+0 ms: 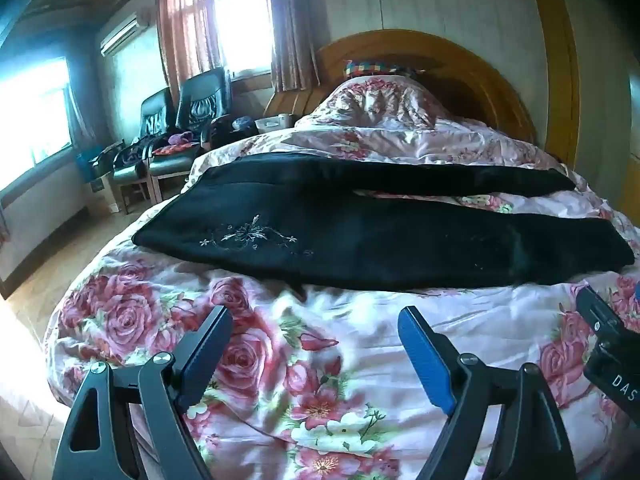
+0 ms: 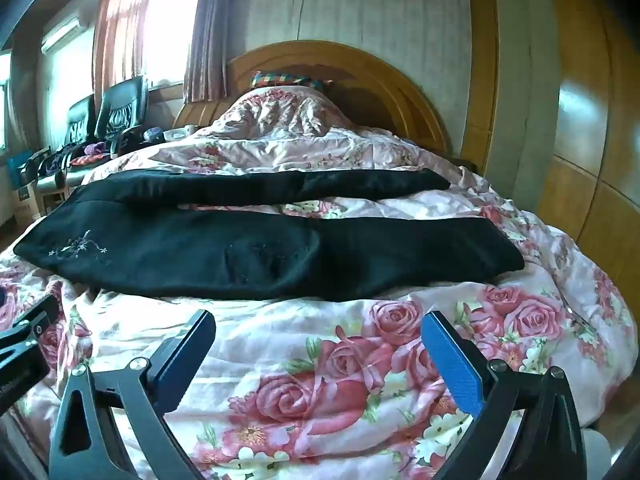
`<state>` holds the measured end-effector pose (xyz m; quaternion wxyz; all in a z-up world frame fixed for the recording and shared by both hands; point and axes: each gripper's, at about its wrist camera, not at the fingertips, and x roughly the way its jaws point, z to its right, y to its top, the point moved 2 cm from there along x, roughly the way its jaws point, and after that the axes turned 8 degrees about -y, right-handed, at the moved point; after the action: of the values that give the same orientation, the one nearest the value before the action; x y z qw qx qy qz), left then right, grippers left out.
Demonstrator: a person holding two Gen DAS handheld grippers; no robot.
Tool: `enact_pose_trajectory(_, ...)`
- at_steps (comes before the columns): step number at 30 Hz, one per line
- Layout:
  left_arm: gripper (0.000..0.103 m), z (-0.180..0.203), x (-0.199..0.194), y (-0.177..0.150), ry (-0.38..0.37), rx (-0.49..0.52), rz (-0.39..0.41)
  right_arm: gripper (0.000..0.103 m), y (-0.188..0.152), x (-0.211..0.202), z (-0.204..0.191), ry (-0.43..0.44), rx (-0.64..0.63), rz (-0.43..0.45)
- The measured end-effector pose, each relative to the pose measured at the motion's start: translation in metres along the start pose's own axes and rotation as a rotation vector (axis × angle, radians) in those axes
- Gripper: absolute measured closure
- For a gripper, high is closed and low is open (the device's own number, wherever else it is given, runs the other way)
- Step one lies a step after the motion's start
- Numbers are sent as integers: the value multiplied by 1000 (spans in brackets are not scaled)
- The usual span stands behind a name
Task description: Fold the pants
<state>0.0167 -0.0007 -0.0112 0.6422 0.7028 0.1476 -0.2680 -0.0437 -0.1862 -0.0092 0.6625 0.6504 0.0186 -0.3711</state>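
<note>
The pants lay unfolded across the quilt, waist on the window side, legs apart. The left gripper and right gripper hovered short of the pants' near edge, jaws wide, holding nothing. The soft, lumpy quilt could get pinched together with the pants, and the dark fabric could slip and fold crooked.

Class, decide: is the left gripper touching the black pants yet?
Apart. In the left wrist view, the left gripper hangs open with floral quilt showing between its fingertips and the black pants.
</note>
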Motion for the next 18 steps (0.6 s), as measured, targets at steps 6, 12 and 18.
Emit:
enact_pose_trajectory(6, 17, 1, 6, -3, -10, -23, -27, 0, -6, 9, 6, 21, 25, -39)
enact_pose_trajectory(12, 17, -4, 9, -6, -17, -29, -37, 0, -11, 18, 13, 16, 26, -43)
enact_pose_trajectory(18, 17, -4, 8, -7, -23, -25, -30, 0, -8, 12, 8, 13, 28, -50)
